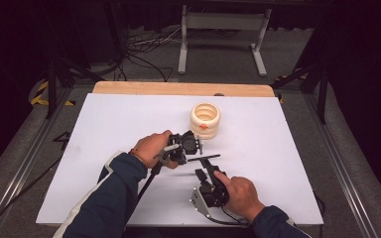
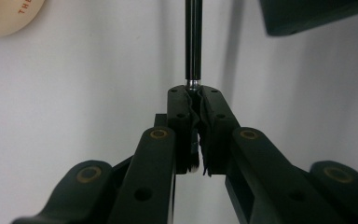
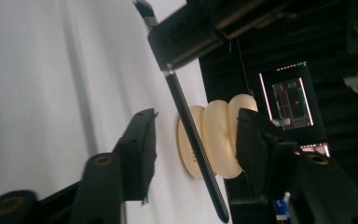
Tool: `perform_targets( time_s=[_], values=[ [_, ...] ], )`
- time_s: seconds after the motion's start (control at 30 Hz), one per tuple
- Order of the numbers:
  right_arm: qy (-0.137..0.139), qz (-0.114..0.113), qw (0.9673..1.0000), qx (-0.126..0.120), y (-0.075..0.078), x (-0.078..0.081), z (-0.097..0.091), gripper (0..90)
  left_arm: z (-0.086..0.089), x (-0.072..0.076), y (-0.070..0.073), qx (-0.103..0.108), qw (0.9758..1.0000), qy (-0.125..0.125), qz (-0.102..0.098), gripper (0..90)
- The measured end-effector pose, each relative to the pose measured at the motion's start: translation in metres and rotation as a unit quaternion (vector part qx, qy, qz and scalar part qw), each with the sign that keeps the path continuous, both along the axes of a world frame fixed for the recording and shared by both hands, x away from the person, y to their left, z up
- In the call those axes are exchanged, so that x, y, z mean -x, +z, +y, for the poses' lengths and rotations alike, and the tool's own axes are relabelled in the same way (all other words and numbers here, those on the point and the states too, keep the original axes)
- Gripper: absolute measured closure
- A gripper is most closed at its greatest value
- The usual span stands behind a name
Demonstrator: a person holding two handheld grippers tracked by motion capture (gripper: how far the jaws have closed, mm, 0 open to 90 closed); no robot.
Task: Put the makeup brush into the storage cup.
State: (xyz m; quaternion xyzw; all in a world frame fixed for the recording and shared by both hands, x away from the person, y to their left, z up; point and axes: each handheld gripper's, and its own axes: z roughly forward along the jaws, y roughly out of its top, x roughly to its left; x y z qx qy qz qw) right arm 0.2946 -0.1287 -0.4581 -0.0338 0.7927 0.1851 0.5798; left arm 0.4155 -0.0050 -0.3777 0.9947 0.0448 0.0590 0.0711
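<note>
Between our right gripper's [image 3: 193, 140] jaws, which stand half open and touch nothing, the black pen [image 3: 196, 144] passes slantwise. Its upper end is clamped in our left gripper [image 2: 195, 100], whose jaws are shut tightly on it, so the pen hangs level over the white table [image 1: 278, 148]. We judge it light, stiff and smooth, maybe slippery; we should grip its middle squarely. Behind stands the cream ribbed holder [image 1: 205, 119], well apart.

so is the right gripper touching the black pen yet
Apart. In the right gripper view the black pen runs between the right gripper's open jaws, with a gap showing on both sides; the left gripper holds its other end.
</note>
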Motion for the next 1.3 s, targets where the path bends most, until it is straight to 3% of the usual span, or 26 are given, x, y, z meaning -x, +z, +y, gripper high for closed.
perform_targets(
  time_s=[0.13,0.3,0.53,0.67,0.77,0.83,0.87,0.9,0.97,1.0,1.1,1.17,1.2,1.23,1.27,1.3],
  values=[
    [-0.010,-0.018,0.9989,0.043,-0.006,-0.003,0.012,59.3,-0.003,0.001,0.000,-0.006,1.0000,-0.004,0.000,83.7],
    [-0.026,-0.033,0.9970,0.065,-0.011,-0.007,0.022,69.5,-0.009,0.004,0.000,-0.010,0.9999,-0.005,0.002,83.7],
    [-0.040,-0.029,0.9944,0.093,-0.016,-0.011,0.027,79.0,-0.016,0.006,0.000,-0.006,0.9999,-0.014,0.008,83.7],
    [-0.039,-0.020,0.9932,0.108,-0.017,-0.011,0.028,84.2,-0.020,0.008,-0.002,-0.016,0.9997,-0.018,0.007,83.4],
    [-0.044,-0.016,0.9929,0.109,-0.018,-0.012,0.028,85.0,-0.018,0.008,-0.002,-0.003,0.9998,-0.017,0.006,83.1],
    [-0.049,-0.010,0.9929,0.108,-0.015,-0.012,0.026,85.1,-0.010,0.009,0.001,0.030,0.9994,-0.013,0.004,83.0],
    [-0.049,-0.010,0.9929,0.108,-0.015,-0.012,0.026,85.1,-0.010,0.009,0.001,0.030,0.9994,-0.013,0.004,82.8],
    [-0.049,-0.015,0.9934,0.103,-0.014,-0.012,0.024,85.1,-0.004,0.009,0.003,0.048,0.9987,-0.016,0.001,82.4],
    [-0.052,-0.010,0.9942,0.093,-0.012,-0.013,0.022,85.1,0.011,0.010,0.006,0.087,0.9960,0.001,-0.018,79.1],
    [-0.054,-0.009,0.9943,0.091,-0.011,-0.014,0.021,85.1,0.017,0.012,0.006,0.101,0.9945,-0.003,-0.028,78.5],
    [-0.059,-0.001,0.9944,0.088,-0.009,-0.016,0.018,85.2,0.037,0.018,0.007,0.153,0.9874,0.006,-0.040,73.5],
    [-0.060,-0.002,0.9948,0.082,-0.007,-0.015,0.016,85.1,0.051,0.024,0.006,0.178,0.9819,0.013,-0.063,69.6],
    [-0.060,-0.002,0.9948,0.082,-0.007,-0.015,0.016,85.1,0.051,0.024,0.006,0.178,0.9819,0.013,-0.063,68.0],
    [-0.057,0.000,0.9953,0.079,-0.006,-0.016,0.014,85.2,0.062,0.027,0.005,0.200,0.9768,0.023,-0.071,68.0],
    [-0.056,0.004,0.9957,0.073,-0.004,-0.016,0.013,85.2,0.071,0.029,0.004,0.223,0.9706,0.037,-0.084,62.5],
    [-0.055,0.008,0.9960,0.070,-0.003,-0.016,0.012,85.1,0.079,0.031,0.003,0.236,0.9665,0.050,-0.088,57.1]
  ],
)
